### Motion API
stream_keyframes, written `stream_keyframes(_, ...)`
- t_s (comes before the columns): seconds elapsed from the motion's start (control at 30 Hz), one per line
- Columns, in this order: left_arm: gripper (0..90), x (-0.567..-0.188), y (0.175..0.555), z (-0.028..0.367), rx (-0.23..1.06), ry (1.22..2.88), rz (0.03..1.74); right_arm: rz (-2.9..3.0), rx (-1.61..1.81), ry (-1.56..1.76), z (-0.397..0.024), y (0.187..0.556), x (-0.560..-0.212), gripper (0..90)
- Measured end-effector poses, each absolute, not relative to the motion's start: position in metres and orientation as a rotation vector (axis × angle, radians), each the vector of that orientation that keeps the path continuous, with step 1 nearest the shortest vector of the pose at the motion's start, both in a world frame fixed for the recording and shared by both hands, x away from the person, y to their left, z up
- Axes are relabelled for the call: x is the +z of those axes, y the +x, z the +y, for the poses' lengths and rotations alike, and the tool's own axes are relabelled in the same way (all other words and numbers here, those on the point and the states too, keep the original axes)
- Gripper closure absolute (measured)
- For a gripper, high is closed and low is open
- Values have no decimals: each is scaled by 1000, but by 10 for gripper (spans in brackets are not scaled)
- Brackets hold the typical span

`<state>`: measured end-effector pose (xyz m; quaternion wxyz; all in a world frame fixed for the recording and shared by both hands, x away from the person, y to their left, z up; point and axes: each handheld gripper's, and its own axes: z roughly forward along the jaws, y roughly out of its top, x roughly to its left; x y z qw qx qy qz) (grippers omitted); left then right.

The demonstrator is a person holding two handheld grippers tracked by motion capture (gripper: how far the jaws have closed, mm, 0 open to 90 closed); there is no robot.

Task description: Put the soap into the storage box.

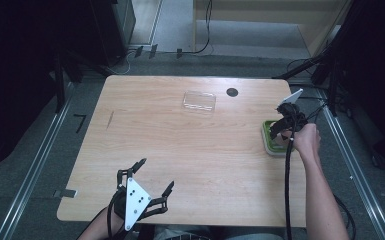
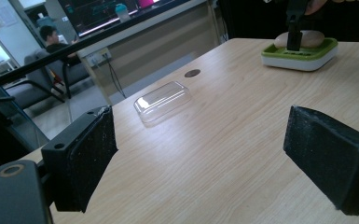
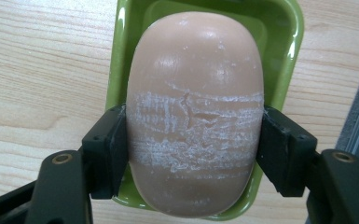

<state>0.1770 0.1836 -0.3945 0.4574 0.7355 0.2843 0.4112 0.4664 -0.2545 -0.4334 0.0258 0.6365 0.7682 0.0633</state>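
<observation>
Left gripper spread | clear lid mid-table | soap clamped

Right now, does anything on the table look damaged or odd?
The soap bar in the green dish is cracked and scuffed white across its middle, where the right gripper clamps it. The clear lid lies apart, mid-table.

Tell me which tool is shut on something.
The right tool: its jaws clamp the soap in the green dish. The left tool is open, empty.

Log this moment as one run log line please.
right gripper: shut on soap bar in green soap dish | left gripper: open, empty | clear lid: on table
</observation>
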Motion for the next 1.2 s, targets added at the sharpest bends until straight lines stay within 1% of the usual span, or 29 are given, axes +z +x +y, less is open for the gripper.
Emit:
stream_keyframes(0.57,99,-395,177,184,1014,1813,700,2367,172,1985,-253,471,-445,334)
stream_keyframes(1.2,100,-395,177,184,1014,1814,699,2352,175,1995,-253,471,-449,334)
